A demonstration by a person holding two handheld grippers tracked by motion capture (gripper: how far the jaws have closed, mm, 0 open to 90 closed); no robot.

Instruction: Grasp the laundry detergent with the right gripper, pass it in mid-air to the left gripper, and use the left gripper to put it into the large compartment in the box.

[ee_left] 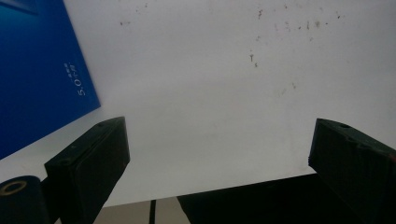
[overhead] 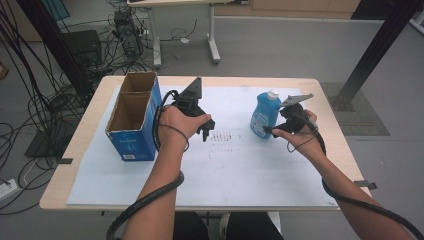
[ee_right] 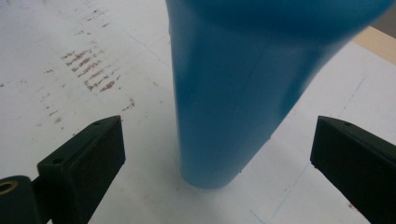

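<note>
Right gripper view shows the right gripper (ee_right: pixel 217 163) w/ jaws spread wide, blue bottle (ee_right: pixel 233 93) standing between them untouched, cap cut off, while high view adds its white cap and the released left gripper (overhead: pixel 204 129) beside the open blue box (overhead: pixel 134 142).

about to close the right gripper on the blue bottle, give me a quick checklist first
1. right gripper open: ok, jaws stand wide apart.
2. blue bottle between the jaws: ok, with a gap on each side.
3. Bottle upright on the white sheet: ok.
4. White cap on the bottle: ok; how tight, cannot tell.
5. left gripper clear of the bottle: ok, open and beside the blue cardboard box.
6. Box open at the top: ok.
</note>
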